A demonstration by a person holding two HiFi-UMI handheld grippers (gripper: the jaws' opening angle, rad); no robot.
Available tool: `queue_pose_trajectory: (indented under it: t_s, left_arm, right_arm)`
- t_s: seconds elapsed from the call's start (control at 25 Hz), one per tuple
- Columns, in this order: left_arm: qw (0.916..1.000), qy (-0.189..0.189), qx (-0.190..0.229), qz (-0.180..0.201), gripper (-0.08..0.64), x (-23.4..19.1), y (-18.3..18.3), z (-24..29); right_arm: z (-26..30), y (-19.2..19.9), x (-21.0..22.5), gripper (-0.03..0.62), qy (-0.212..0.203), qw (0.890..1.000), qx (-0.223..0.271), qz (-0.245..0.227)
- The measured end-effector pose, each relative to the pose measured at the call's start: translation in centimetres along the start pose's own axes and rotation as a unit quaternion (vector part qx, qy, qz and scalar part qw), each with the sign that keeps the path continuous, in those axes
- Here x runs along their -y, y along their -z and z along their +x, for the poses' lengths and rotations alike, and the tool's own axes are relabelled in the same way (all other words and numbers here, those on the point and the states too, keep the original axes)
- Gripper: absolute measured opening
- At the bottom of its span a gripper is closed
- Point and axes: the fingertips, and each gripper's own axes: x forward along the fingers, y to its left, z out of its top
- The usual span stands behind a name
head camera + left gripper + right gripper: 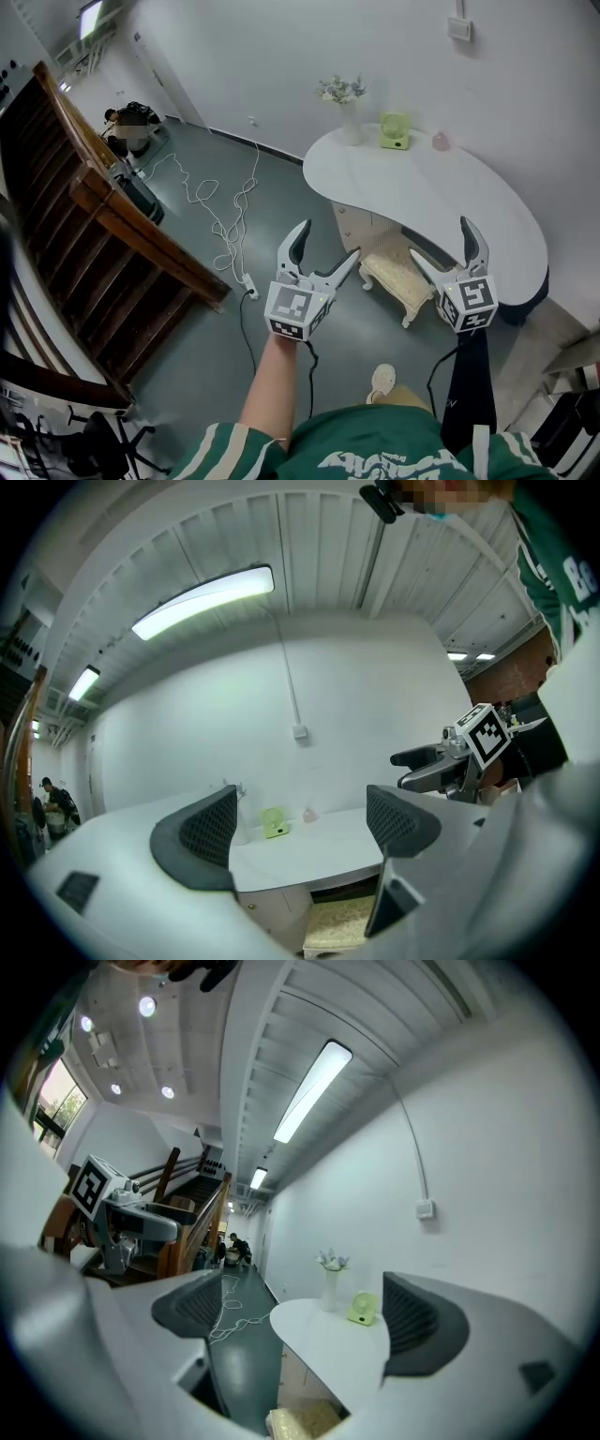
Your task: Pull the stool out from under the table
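A cream cushioned stool [398, 272] with pale legs stands half under the white curved table [450, 197], its near end sticking out. My left gripper [328, 242] is open in the air, short of the stool's left end, with nothing between its jaws. My right gripper [441, 239] is open too, above the stool's right part, and holds nothing. In the left gripper view the stool [342, 921] lies low between the open jaws of the left gripper [300, 832], under the table [309, 850]. In the right gripper view the stool [300, 1421] shows at the bottom, below the right gripper [305, 1316].
On the table stand a vase of flowers [345, 108], a green fan [395, 130] and a small pink thing [440, 141]. A drawer unit [361, 225] sits under the table's left end. A wooden stair rail [112, 225] runs along the left. A white cable [230, 216] trails over the floor.
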Motion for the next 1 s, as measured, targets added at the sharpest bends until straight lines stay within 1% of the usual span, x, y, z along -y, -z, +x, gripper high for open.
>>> queue_pose_trajectory:
  t_s: [0.2,0.32,0.52,0.76,0.88,1.0]
  left_arm:
    - [0.9999,-0.001,-0.014,0.001,0.434,-1.6,1.4,5.0]
    - [0.9994,0.002,-0.032,0.012,0.434,-1.6,3.2,8.2]
    - [0.9989,0.017,-0.044,0.004,0.434,-1.2,6.1,14.0]
    - [0.9954,0.058,-0.077,0.005,0.434,0.4,10.7,18.8]
    - [0.9939,0.072,-0.084,0.002,0.434,0.7,12.1,20.3]
    - [0.9913,0.094,-0.092,-0.001,0.434,0.7,13.5,21.2]
  right_arm:
    - [4.4,1.5,3.0,0.545,-0.011,1.0,-0.003,0.012]
    - [6.1,3.4,5.2,0.544,-0.01,0.999,-0.004,0.031]
    - [9.3,7.4,9.1,0.543,-0.011,0.999,-0.017,0.038]
    - [10.2,12.9,11.4,0.543,0.002,0.997,-0.048,0.063]
    - [10.4,14.6,12.2,0.543,0.011,0.996,-0.063,0.068]
    - [10.6,16.0,12.2,0.541,0.026,0.994,-0.078,0.075]
